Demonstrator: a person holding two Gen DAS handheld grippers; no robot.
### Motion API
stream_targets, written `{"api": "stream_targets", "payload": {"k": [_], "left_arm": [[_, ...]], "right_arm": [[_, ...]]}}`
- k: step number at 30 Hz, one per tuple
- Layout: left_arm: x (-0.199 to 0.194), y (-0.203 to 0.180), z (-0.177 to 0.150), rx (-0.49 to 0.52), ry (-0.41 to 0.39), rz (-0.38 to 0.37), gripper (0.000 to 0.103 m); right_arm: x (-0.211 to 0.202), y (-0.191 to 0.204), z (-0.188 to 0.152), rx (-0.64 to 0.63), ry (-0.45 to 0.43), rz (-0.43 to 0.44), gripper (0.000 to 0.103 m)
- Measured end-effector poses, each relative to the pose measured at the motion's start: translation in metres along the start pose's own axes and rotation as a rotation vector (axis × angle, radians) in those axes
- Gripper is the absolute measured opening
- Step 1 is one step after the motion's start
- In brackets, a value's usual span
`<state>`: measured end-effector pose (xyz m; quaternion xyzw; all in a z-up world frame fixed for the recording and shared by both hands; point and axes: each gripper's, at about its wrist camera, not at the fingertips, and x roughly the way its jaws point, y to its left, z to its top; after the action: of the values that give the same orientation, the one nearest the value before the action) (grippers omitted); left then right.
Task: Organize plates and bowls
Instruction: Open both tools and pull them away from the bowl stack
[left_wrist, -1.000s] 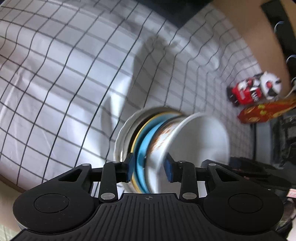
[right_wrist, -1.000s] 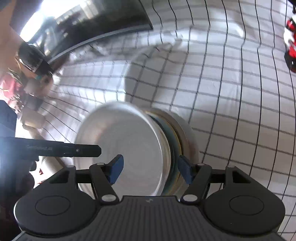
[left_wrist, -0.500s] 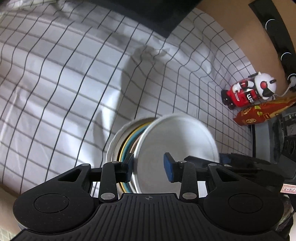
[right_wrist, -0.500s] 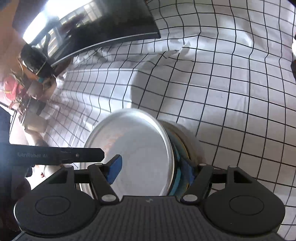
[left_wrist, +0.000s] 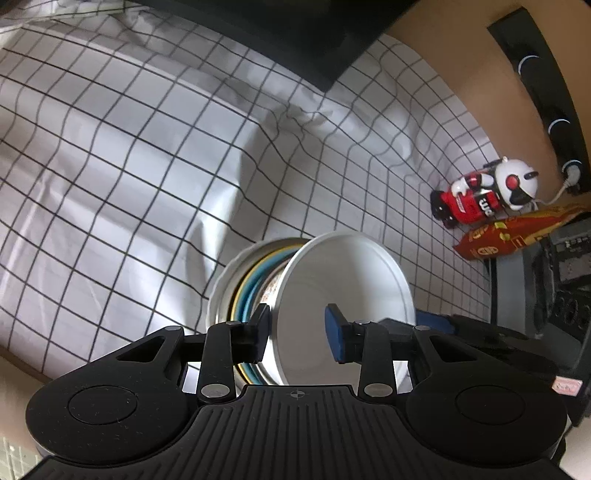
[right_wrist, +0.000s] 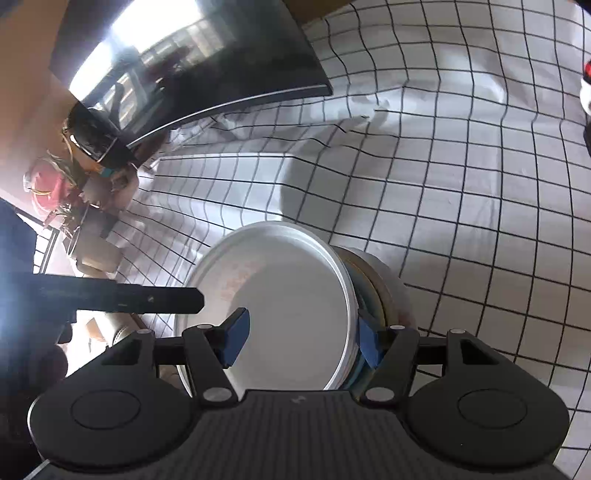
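Observation:
A stack of nested bowls (left_wrist: 221, 291) stands on the checked cloth, with yellow and blue rims (left_wrist: 251, 295) showing inside a white outer bowl. On top sits a white bowl (left_wrist: 343, 280) with an orange pattern on its outside, also plain in the right wrist view (right_wrist: 288, 288). My left gripper (left_wrist: 297, 334) straddles its left rim, one pad outside and one well inside; the jaws are closing and a gap shows. My right gripper (right_wrist: 301, 341) straddles the opposite rim the same way, also closing. Each view shows a finger (left_wrist: 432, 321) (right_wrist: 147, 299) of the other gripper.
The black-and-white checked cloth (left_wrist: 129, 166) is rumpled behind the stack. A red and white toy robot (left_wrist: 484, 199) and a red snack bag (left_wrist: 517, 236) lie at the far right, beside a dark device (left_wrist: 561, 266). A dark screen (right_wrist: 207, 74) stands at the back, clutter (right_wrist: 74, 177) to its left.
A second ago more of the top bowl's patterned wall showed; now it sits deeper in the stack. The left view has drawn back upward. Both pairs of jaws stand slightly narrower.

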<state>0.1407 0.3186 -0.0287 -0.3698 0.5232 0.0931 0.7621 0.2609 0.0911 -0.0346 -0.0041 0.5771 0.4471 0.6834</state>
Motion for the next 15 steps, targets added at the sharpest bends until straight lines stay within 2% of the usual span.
{"api": "stream_targets", "payload": {"k": [5,8,11,13,15], "left_arm": [[0.001,0.003,-0.004,-0.019,0.0,0.047,0.033],[-0.009,0.001,-0.008,-0.032,-0.028,0.047,0.033],[-0.03,-0.011,-0.011,-0.023,-0.119,0.068,0.033],[-0.045,-0.03,-0.013,0.017,-0.202,0.082,0.033],[-0.051,-0.055,-0.017,0.069,-0.258,0.053,0.033]], "right_arm": [[0.004,-0.004,-0.006,0.002,0.024,-0.016,0.063],[-0.008,-0.008,-0.01,0.009,-0.006,-0.009,0.063],[-0.038,-0.011,-0.014,-0.015,-0.106,-0.054,0.063],[-0.062,-0.013,-0.019,-0.033,-0.192,-0.107,0.063],[-0.092,-0.02,-0.029,-0.054,-0.293,-0.176,0.063]]}}
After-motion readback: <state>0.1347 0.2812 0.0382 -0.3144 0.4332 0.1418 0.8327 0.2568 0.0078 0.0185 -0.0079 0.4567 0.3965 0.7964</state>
